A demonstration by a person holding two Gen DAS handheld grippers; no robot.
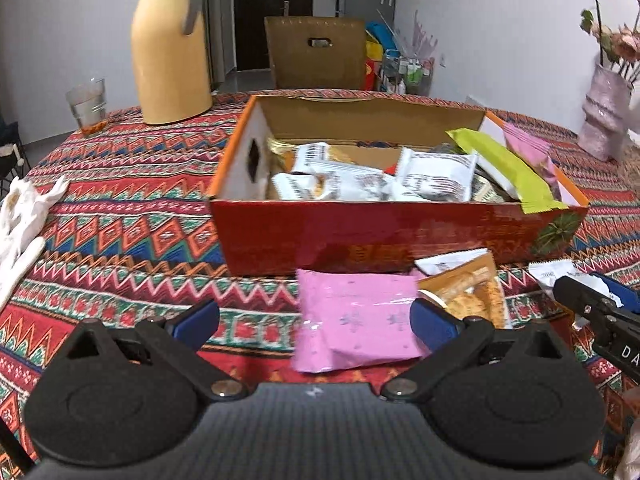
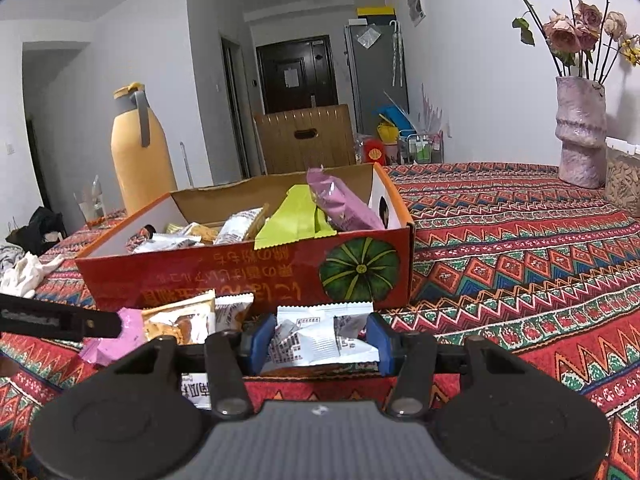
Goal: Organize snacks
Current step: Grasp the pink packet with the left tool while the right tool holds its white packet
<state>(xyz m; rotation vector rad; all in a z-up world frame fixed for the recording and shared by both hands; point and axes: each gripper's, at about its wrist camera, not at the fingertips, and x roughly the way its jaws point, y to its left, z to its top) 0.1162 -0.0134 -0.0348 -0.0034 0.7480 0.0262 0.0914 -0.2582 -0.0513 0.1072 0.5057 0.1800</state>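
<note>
A red cardboard box (image 1: 360,236) holds several snack packets, with a green packet (image 1: 504,168) and a pink one leaning at its right end. It also shows in the right wrist view (image 2: 240,276). My left gripper (image 1: 316,324) is open, low over the tablecloth, with a pink packet (image 1: 356,316) lying between its fingers. An orange packet (image 1: 468,292) lies just right of it. My right gripper (image 2: 320,340) is shut on a white packet (image 2: 320,336) in front of the box, and shows at the right edge of the left wrist view (image 1: 592,300).
A yellow thermos (image 1: 168,48) and a glass (image 1: 87,106) stand at the back left. A pink vase (image 2: 580,132) with flowers stands at the back right. White cloth (image 1: 20,220) lies at the left edge. A wooden chair (image 1: 316,52) stands behind the table.
</note>
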